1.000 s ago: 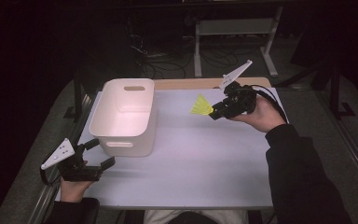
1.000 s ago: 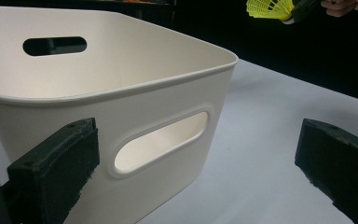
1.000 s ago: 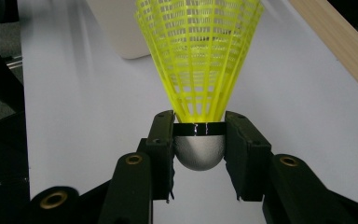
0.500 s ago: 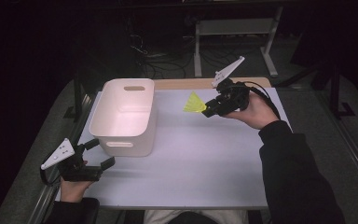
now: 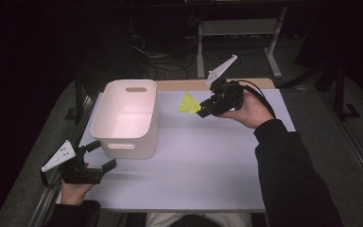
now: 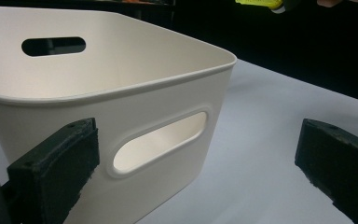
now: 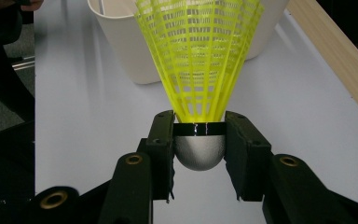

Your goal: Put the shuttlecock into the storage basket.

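While clamping shuttlecock (image 7: pixel 199 70) | right tool (image 7: pixel 199 140) near bin (image 5: pixel 127 118)

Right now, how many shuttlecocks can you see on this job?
1. The yellow shuttlecock is clamped by its cap in the right gripper, held above the table beside the white bin. Parts of the bin's inside are hidden, so another could lie there.

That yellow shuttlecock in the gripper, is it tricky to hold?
Probably very light: the shuttlecock has a thin open-mesh skirt. Its smooth round cap might slip, though the right gripper clamps it squarely. Laid down, it would likely roll in a curve.
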